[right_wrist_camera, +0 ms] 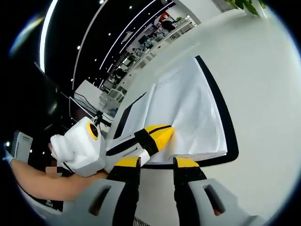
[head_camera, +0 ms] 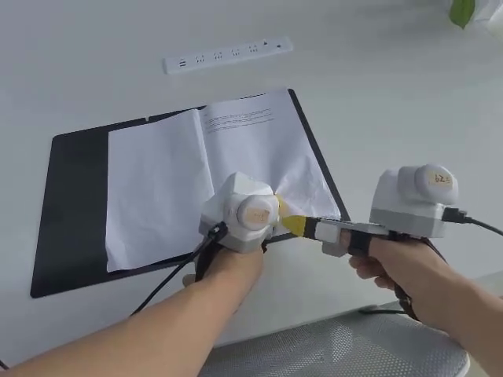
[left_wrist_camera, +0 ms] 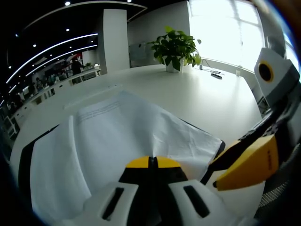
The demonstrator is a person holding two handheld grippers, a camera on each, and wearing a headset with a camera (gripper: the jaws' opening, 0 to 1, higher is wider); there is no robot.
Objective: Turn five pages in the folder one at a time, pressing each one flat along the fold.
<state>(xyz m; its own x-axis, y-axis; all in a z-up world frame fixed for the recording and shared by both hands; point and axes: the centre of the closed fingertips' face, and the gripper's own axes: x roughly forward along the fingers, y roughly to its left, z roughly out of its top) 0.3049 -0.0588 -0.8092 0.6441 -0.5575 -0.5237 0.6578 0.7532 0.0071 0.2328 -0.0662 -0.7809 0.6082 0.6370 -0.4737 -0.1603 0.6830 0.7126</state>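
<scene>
The folder [head_camera: 75, 212] lies open on the white desk [head_camera: 393, 94], its black cover showing on the left and along the right and near edges. On it we see a left page [head_camera: 157, 196] lying flat. The right page [head_camera: 259, 149] has a few lines of print at its far end and is creased and slightly raised towards its near right corner.

The left gripper [left_wrist_camera: 151, 162] is at the near edge of the right page, just right of the fold. Its yellow fingers [left_wrist_camera: 138, 163] are pressed together with no gap between them. They rest on the paper, and we cannot tell whether a sheet is caught between them. In the right gripper view the same gripper comes in from the left, with its yellow tip lying on the page close to the near edge.

The right gripper [right_wrist_camera: 157, 163] is just right of the left one, off the near right corner of the folder and pointing towards it. Its fingers [right_wrist_camera: 188, 163] stand apart with a clear gap and hold nothing. In the head view its yellow tip [head_camera: 295, 225] is right beside the left gripper, at the page's near edge.

Each gripper is held in a hand: the left hand [head_camera: 232, 263] is near the middle and the right hand [head_camera: 401, 263] is further right. A white power strip [head_camera: 228, 55] lies on the far side of the desk, well apart from the folder. A potted plant [left_wrist_camera: 176, 47] stands on the desk beyond the folder, and the mesh of a chair [head_camera: 338, 345] shows at the near edge.
</scene>
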